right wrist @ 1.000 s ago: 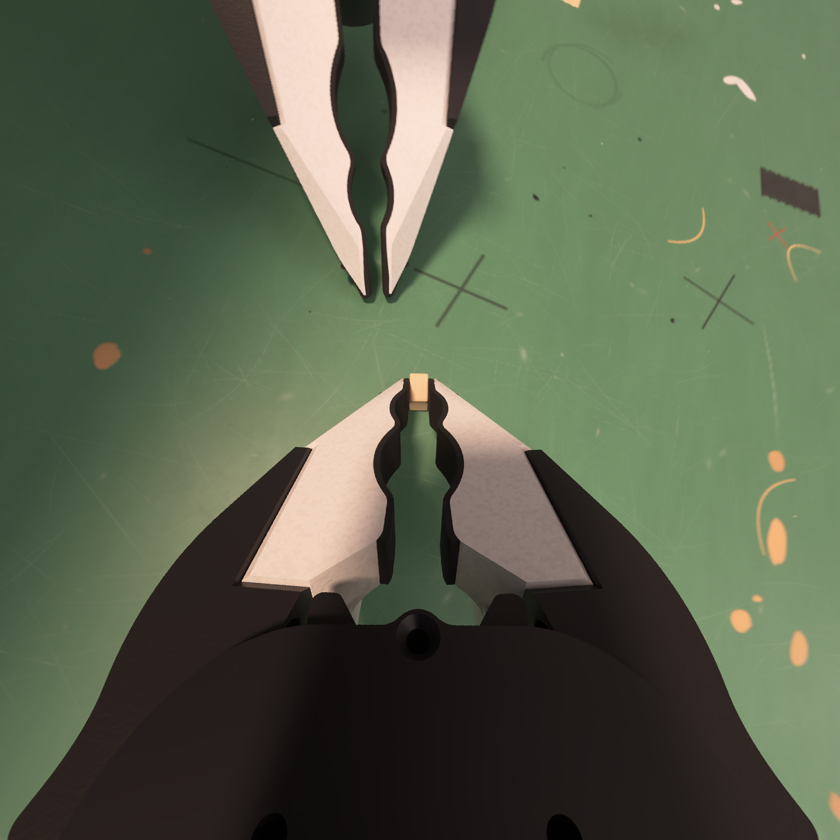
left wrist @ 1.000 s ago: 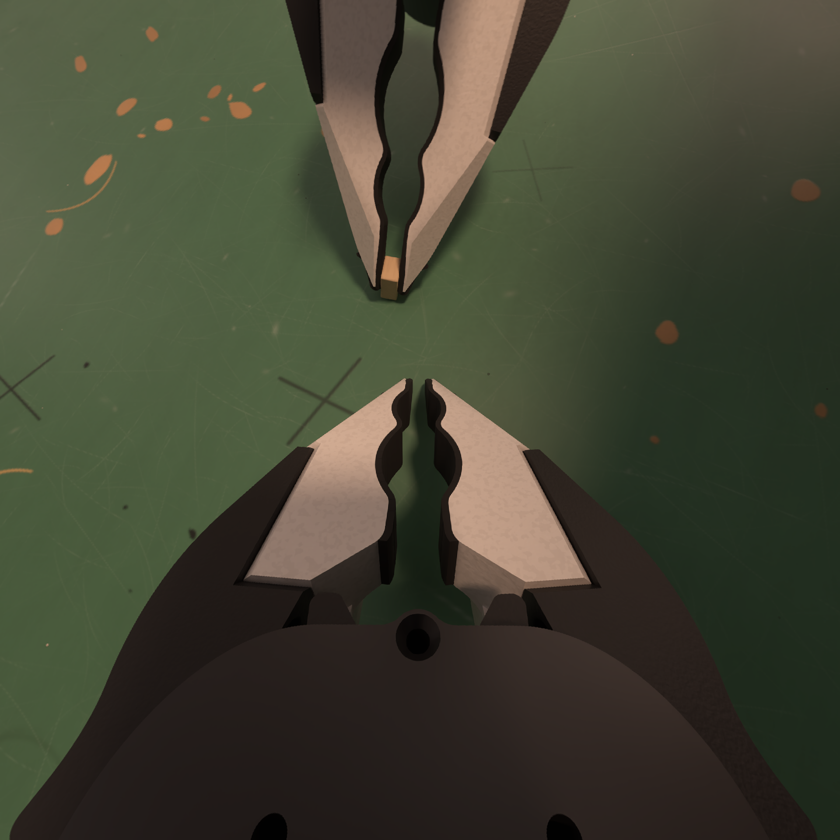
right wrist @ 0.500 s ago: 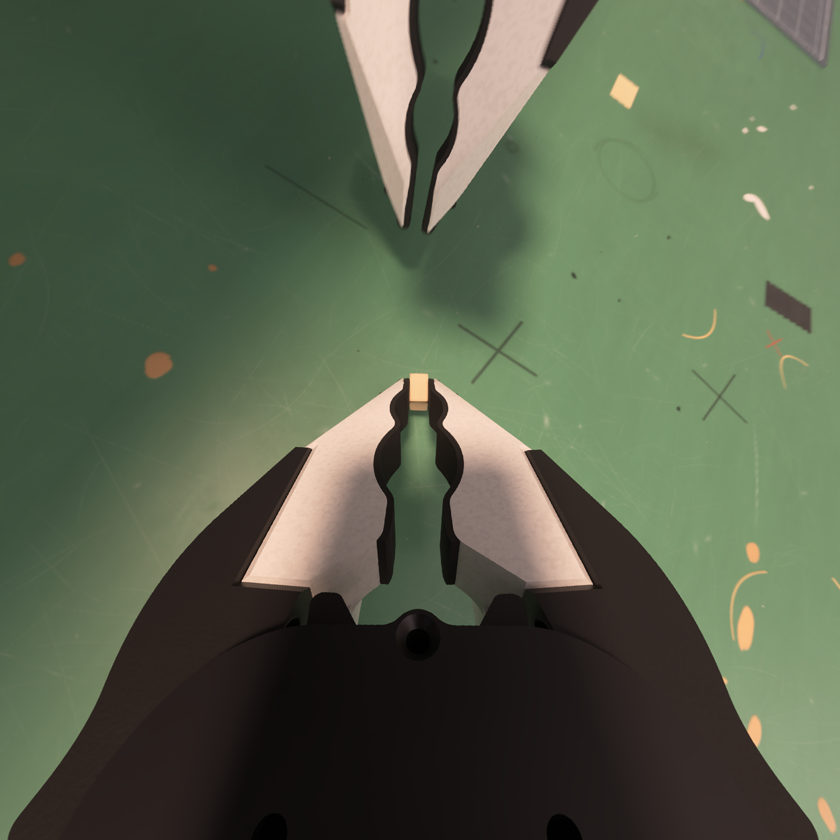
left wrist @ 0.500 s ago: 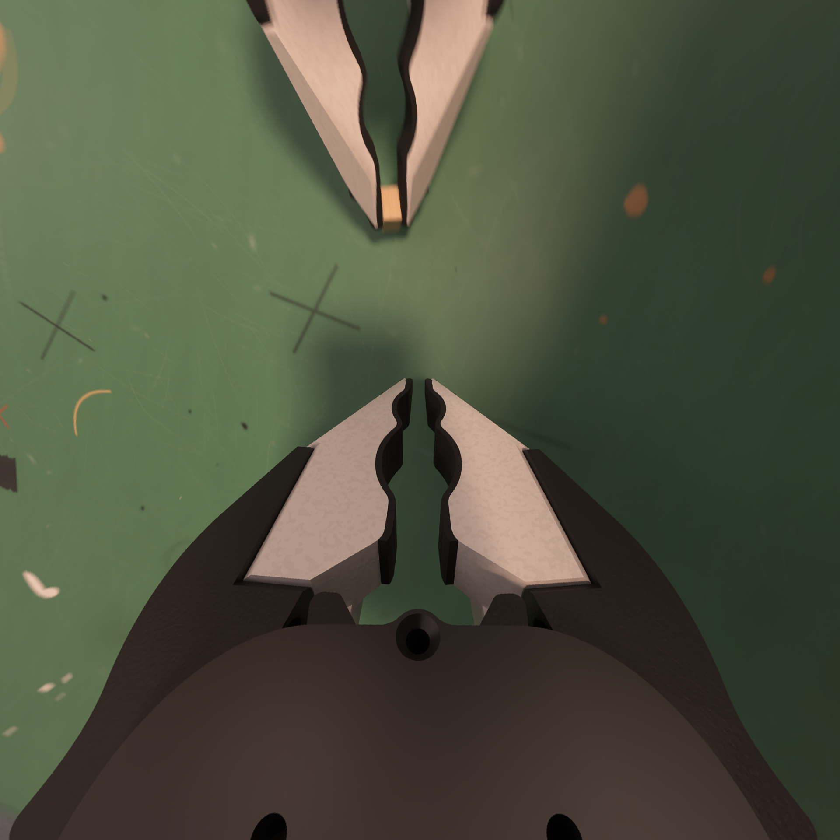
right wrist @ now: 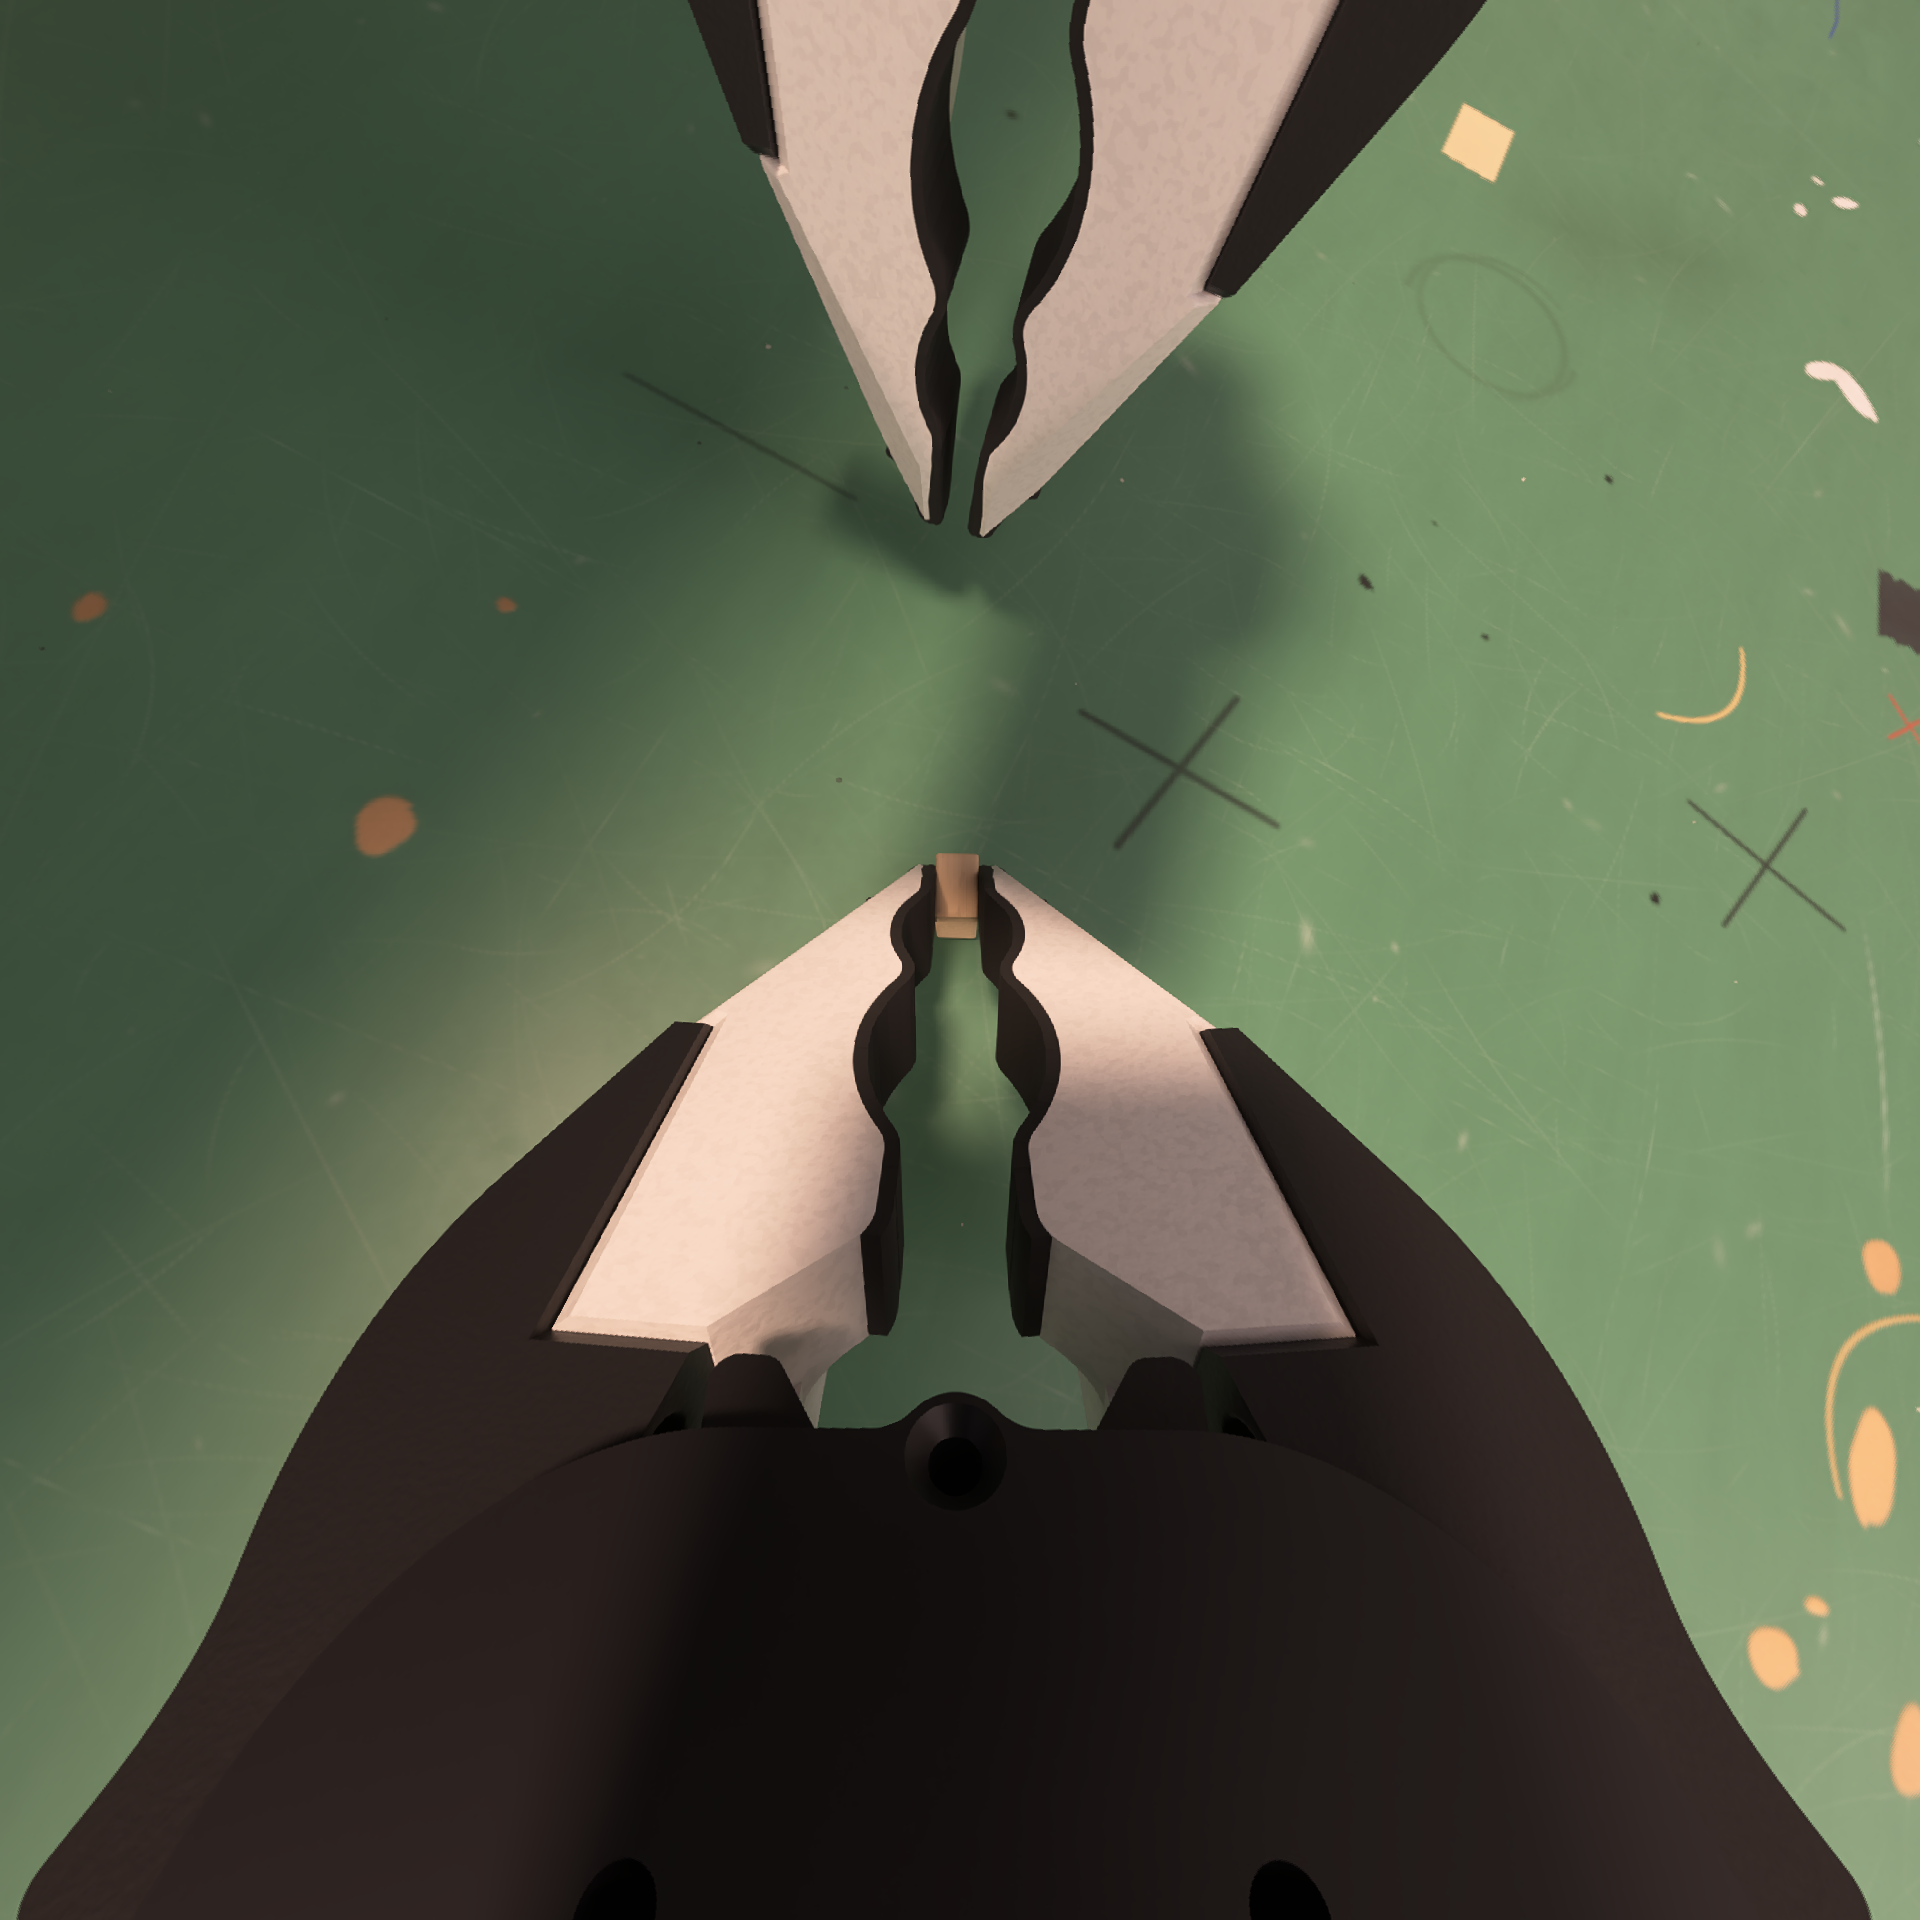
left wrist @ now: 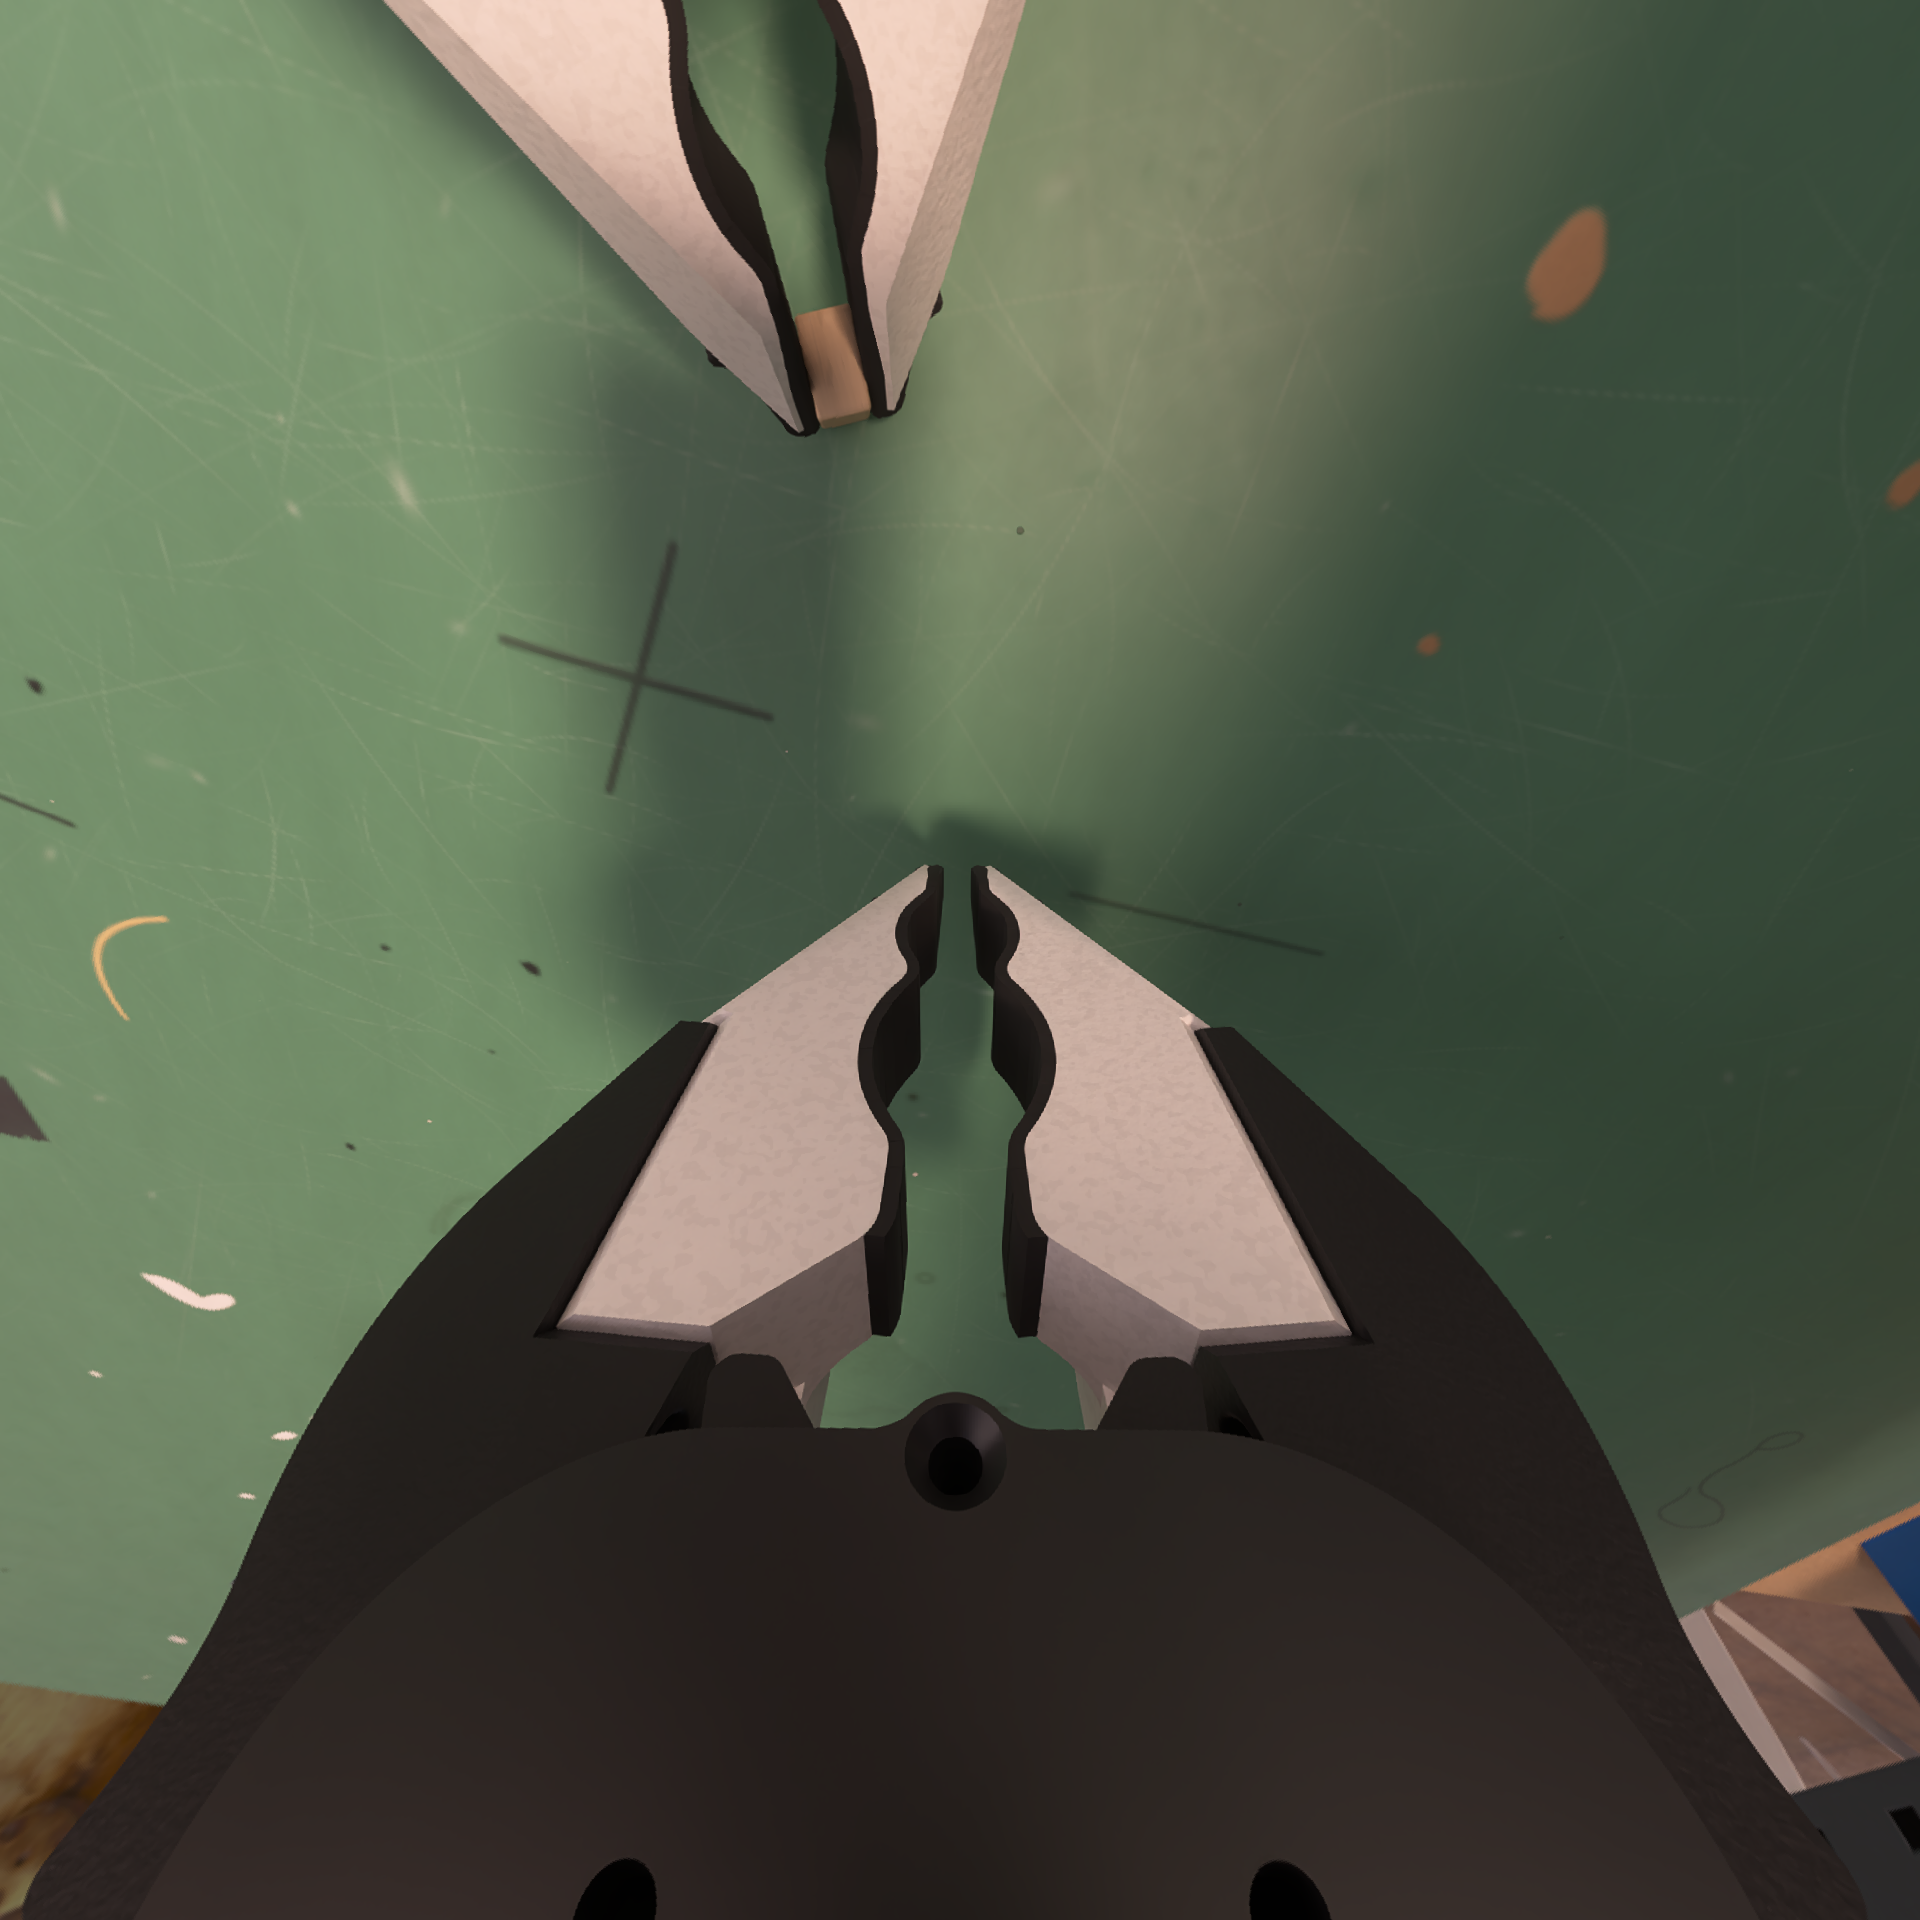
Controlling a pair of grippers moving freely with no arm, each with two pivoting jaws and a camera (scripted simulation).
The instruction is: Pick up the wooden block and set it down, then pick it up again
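Note:
The small wooden block (right wrist: 956,896) is pinched between the tips of my right gripper (right wrist: 957,883), held above the green mat. In the left wrist view the same block (left wrist: 837,366) shows at the top between the right gripper's fingertips (left wrist: 840,400). My left gripper (left wrist: 957,881) is shut with nothing in it, its tips almost touching. It faces the right gripper across a gap and shows in the right wrist view (right wrist: 958,520) at the top.
A scratched green mat (right wrist: 416,520) with black cross marks (right wrist: 1179,771) and orange paint spots (right wrist: 384,826) lies under both grippers. A small tan square (right wrist: 1477,142) lies far right. The mat's edge and wood and blue objects (left wrist: 1849,1621) show at the left view's lower right.
Both grippers have risen from the mat, the right one carrying the block. Each gripper now looms larger in the other's view. Their shadows have drawn away from the tips.

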